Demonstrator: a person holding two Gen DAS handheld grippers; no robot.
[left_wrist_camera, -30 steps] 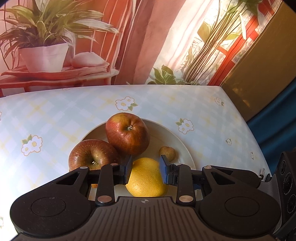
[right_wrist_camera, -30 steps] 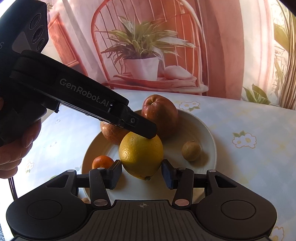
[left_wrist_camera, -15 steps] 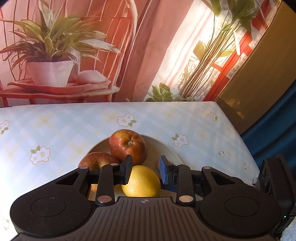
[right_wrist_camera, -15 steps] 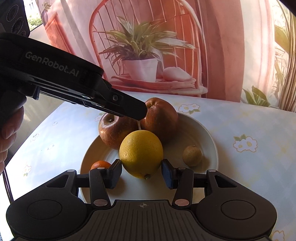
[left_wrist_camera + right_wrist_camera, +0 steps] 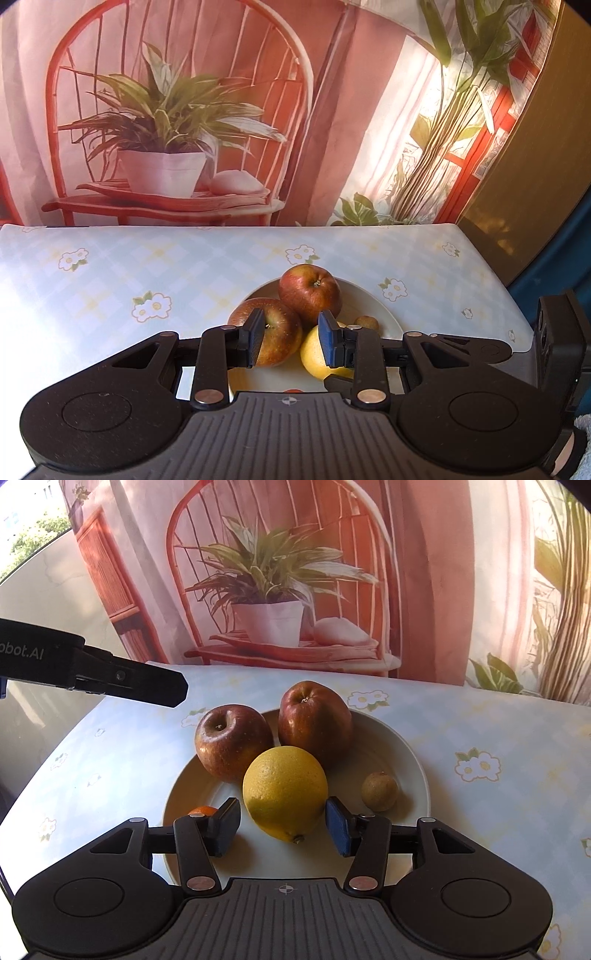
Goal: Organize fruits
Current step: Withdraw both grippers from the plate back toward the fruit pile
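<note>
A cream plate (image 5: pixel 413 771) on the table holds two red apples (image 5: pixel 232 747) (image 5: pixel 314 723), a yellow lemon (image 5: pixel 285 792), a small brown kiwi (image 5: pixel 379 791) and a small orange (image 5: pixel 201 809), mostly hidden. My right gripper (image 5: pixel 282 829) is open with its fingers either side of the lemon's near end, not gripping it. My left gripper (image 5: pixel 291 341) is open and empty, raised above and back from the plate (image 5: pixel 384 314); its arm shows in the right wrist view (image 5: pixel 110 675) at the left. The left wrist view shows the apples (image 5: pixel 279 338) (image 5: pixel 310 293) and the lemon (image 5: pixel 312 350).
The table (image 5: pixel 147 266) has a pale checked cloth with flower prints. A printed backdrop with a chair and potted plant (image 5: pixel 162 158) stands right behind its far edge. The table's right edge (image 5: pixel 495 273) drops to a brown and blue surface.
My left gripper has lifted up and drawn back to the left, away from the lemon. The right gripper has stayed open around the lemon, which lies on the plate.
</note>
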